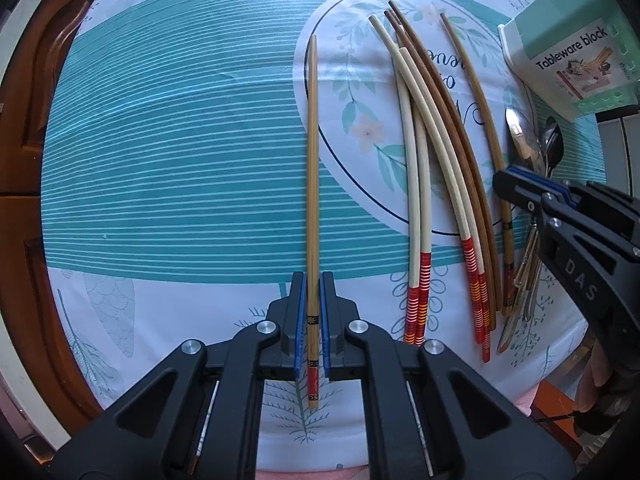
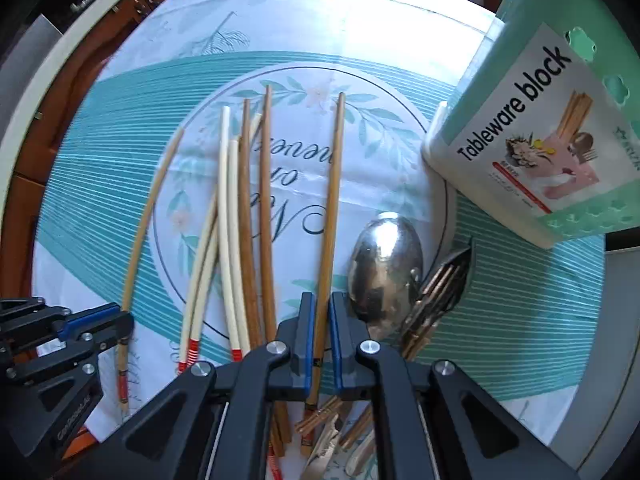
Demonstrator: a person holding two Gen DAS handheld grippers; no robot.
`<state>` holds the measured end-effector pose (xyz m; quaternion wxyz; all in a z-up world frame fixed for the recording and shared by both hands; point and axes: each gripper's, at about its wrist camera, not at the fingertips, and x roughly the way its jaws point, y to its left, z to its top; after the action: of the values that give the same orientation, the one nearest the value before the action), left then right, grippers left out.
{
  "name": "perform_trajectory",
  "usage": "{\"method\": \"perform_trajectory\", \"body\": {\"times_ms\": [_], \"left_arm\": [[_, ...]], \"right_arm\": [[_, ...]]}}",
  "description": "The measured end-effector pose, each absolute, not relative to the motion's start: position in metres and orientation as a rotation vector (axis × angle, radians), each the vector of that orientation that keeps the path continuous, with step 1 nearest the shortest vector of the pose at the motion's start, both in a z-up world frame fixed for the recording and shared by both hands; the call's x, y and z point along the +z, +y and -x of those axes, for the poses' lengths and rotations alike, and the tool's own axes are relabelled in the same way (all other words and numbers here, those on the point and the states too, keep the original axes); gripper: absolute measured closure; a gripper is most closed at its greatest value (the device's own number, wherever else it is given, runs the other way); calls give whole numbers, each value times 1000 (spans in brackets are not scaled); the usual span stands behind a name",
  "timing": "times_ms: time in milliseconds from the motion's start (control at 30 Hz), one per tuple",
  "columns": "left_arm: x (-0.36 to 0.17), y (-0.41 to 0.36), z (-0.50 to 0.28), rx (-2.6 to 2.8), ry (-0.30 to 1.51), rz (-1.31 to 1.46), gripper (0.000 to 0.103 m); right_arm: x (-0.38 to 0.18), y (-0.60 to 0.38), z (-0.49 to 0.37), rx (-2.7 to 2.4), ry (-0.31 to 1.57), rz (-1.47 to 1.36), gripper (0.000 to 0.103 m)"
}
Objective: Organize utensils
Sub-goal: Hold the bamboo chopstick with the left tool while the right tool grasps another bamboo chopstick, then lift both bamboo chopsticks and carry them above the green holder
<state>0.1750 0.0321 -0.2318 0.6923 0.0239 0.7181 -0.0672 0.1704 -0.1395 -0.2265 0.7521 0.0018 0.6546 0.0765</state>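
Note:
My left gripper [image 1: 314, 284] is shut on a pale bamboo chopstick [image 1: 314, 160] that lies apart from the others on the tablecloth. The right wrist view shows the same gripper [image 2: 124, 326] and the chopstick [image 2: 148, 216] at the lower left. My right gripper [image 2: 322, 300] has its blue pads pressed against a second bamboo chopstick [image 2: 334, 180], beside a steel spoon [image 2: 384, 268]. In the left wrist view the right gripper [image 1: 508, 180] reaches in from the right over that chopstick [image 1: 476, 88]. Between the two grippers lie white, red-banded chopsticks [image 2: 226, 220] and brown chopsticks [image 2: 264, 200].
A mint-green holder labelled "Tableware block" [image 2: 540, 132] stands at the back right. Forks [image 2: 440, 284] and wood-handled cutlery lie right of the spoon. The patterned tablecloth [image 1: 180, 140] covers a round table, and dark wooden furniture [image 1: 36, 100] stands beyond its left edge.

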Motion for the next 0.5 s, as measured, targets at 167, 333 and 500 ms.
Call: {"method": "perform_trajectory", "body": {"times_ms": [167, 333, 500], "left_arm": [[-225, 42, -167, -163, 1521, 37, 99], [-202, 40, -153, -203, 1392, 85, 99], [-166, 34, -144, -213, 1256, 91, 99]], "right_arm": [[-199, -156, -155, 234, 1310, -90, 97], [-172, -183, -139, 328, 1182, -247, 97], [-146, -208, -118, 359, 1037, -300, 97]]}}
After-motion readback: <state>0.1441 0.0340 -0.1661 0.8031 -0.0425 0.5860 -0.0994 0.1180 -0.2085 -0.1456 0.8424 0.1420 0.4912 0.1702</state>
